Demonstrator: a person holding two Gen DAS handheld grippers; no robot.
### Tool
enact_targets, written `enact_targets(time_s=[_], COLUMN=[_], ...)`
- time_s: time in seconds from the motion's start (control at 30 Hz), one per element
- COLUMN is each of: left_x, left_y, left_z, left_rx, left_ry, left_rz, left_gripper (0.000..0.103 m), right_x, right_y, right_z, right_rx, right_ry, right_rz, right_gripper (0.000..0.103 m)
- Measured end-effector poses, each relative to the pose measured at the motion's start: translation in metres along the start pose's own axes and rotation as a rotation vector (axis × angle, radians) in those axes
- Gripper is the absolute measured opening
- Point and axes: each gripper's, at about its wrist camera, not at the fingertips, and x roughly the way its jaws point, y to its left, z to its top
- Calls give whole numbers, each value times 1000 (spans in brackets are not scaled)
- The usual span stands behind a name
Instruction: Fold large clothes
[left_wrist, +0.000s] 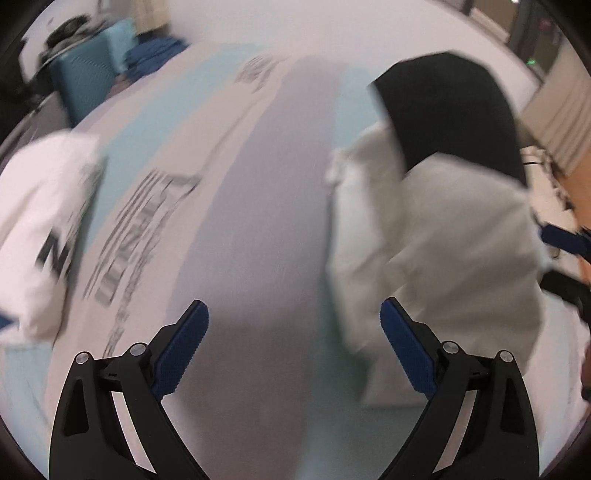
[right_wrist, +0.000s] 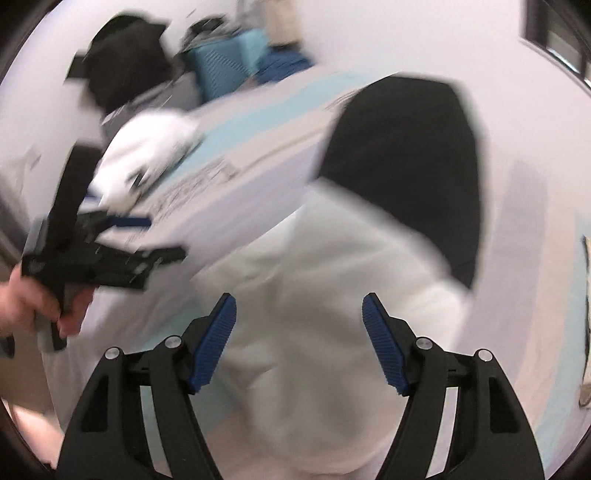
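Garment (right_wrist: 314, 295), white with black part, lies bunched on the bed (left_wrist: 258, 184), right of centre. Both claws released, nothing gripped: left claw (left_wrist: 294, 345), right claw (right_wrist: 299, 341). Next grab best placed on clear edges, pulled flat first. Striped printed bedcover; blue chair (left_wrist: 85, 77) behind; frames blurred.

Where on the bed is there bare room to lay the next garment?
Free: the bare strip of printed sheet between the white garment with black lettering and the white-and-black folded garment. Crowded: the far corner, with a teal box and blue fabric. Both views are blurred.
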Motion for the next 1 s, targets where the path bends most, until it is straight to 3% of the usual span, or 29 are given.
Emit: enact_targets(time_s=[0.13, 0.3, 0.37, 0.53, 1.0], left_x=[9, 47, 68, 119, 172], left_y=[-46, -91, -99, -103, -137], left_z=[49, 96, 104, 100, 83], left_rx=[50, 60, 62, 51, 192], left_ry=[-59, -57, -26, 92, 118], left_rz=[-120, -247, -265, -249, -105], left_gripper=[95, 95, 96, 96, 99], right_x=[12, 43, 57, 77, 144], right_y=[-52, -92, -104, -127, -171], right_z=[34, 55, 53, 34, 2], right_rx=[46, 75, 74, 111, 173], right_ry=[-1, 57, 87, 116, 218], right_rz=[-5, 85, 85, 71, 126], right_gripper=[58, 53, 46, 46, 47])
